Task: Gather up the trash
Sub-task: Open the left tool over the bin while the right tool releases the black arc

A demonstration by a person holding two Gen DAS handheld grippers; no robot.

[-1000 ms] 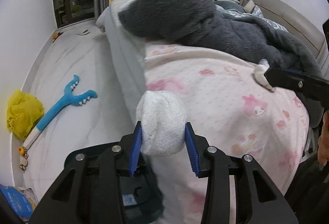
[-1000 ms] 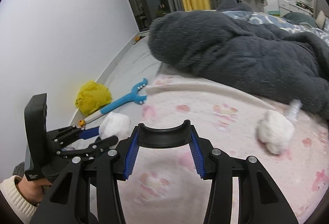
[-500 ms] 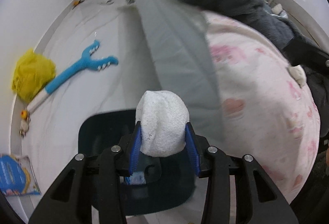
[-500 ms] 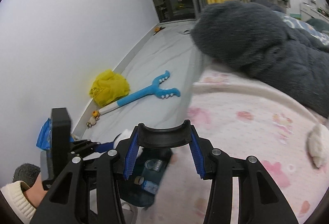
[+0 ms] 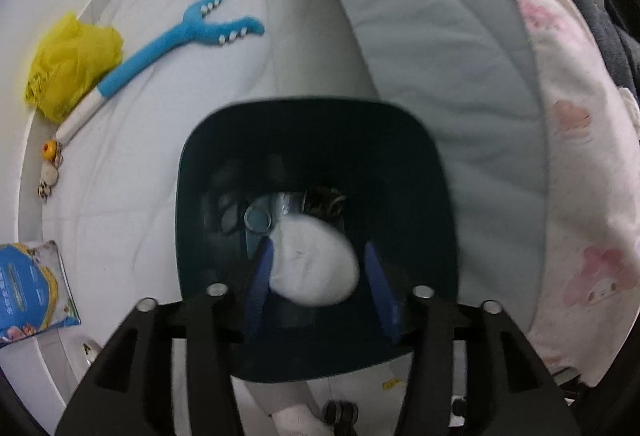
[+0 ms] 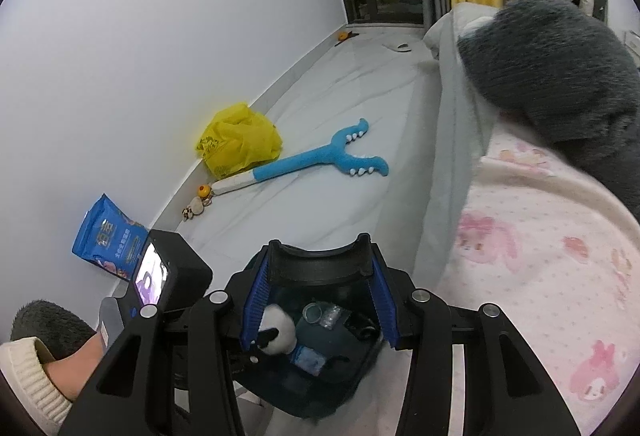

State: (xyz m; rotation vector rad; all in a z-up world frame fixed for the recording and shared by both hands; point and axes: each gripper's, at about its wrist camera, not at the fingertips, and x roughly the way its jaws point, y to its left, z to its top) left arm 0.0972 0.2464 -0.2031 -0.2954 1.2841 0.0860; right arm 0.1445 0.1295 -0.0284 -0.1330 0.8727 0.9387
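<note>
A crumpled white paper wad (image 5: pixel 312 264) sits between the fingers of my left gripper (image 5: pixel 316 276), right over the mouth of a dark teal trash bin (image 5: pixel 432 196) on the floor. The jaws stand wider than the wad, with a gap on its right side. The bin holds clear plastic pieces and other scraps. In the right wrist view the wad (image 6: pixel 280 328) and the left gripper's tips (image 6: pixel 260 340) hang inside the bin (image 6: pixel 352 364). My right gripper (image 6: pixel 318 300) is open and empty above the bin, beside the bed.
A yellow plastic bag (image 5: pixel 68 64), a blue fork-shaped plush toy (image 5: pixel 180 40) and a blue snack packet (image 5: pixel 28 296) lie on the floor by the wall. The bed with a pink patterned blanket (image 5: pixel 580 196) and a grey fleece (image 6: pixel 552 76) is at the right.
My left gripper swung from the bed down over the bin with the wad, and its jaws have spread apart from the wad. My right gripper turned left toward the bin.
</note>
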